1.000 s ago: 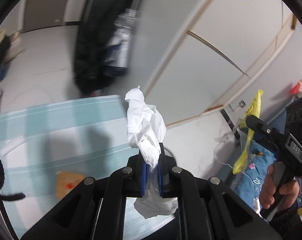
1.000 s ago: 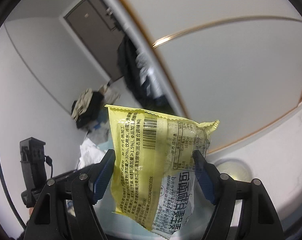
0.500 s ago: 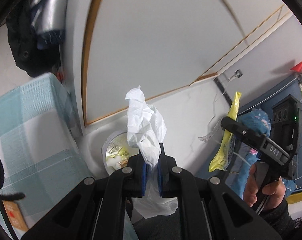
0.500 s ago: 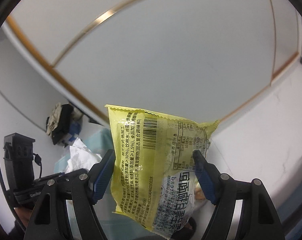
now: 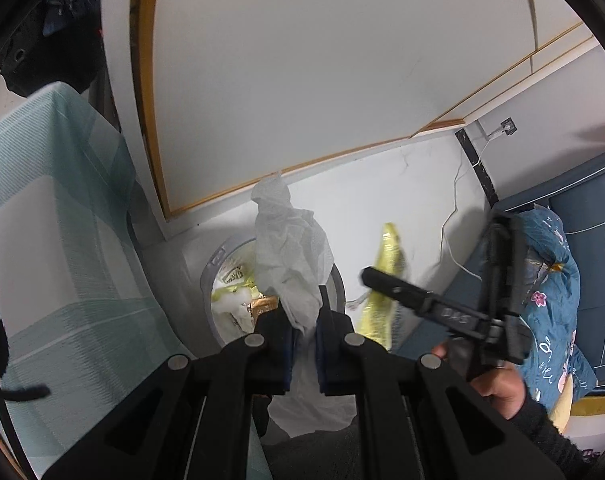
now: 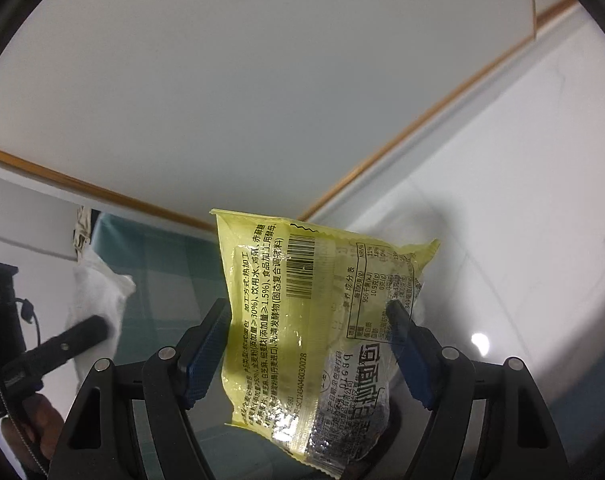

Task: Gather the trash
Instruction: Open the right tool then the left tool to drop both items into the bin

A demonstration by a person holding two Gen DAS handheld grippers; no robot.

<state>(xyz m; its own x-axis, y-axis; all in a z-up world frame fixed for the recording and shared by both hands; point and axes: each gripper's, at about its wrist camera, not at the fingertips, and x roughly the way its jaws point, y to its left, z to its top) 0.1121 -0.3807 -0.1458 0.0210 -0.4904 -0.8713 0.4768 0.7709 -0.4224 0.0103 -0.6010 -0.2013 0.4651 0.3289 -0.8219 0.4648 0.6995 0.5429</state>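
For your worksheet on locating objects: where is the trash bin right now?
In the left wrist view the trash bin stands on the floor at centre, partly hidden behind the tissue, between the checked cloth and the yellow wrapper.

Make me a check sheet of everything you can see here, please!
Surface: white floor, bare beside the bin.
Job's things: white tissue and yellow wrapper, both held; round bin already holds scraps.
Clutter: dark bag by the wall, flowered blue cloth.
Grippers: left hand-held gripper shut on the tissue above the bin; right hand-held gripper clamps the wrapper by its edges.
Cables: thin white cord from a wall socket.
Surroundings: checked green bedding, white panels with wooden trim.
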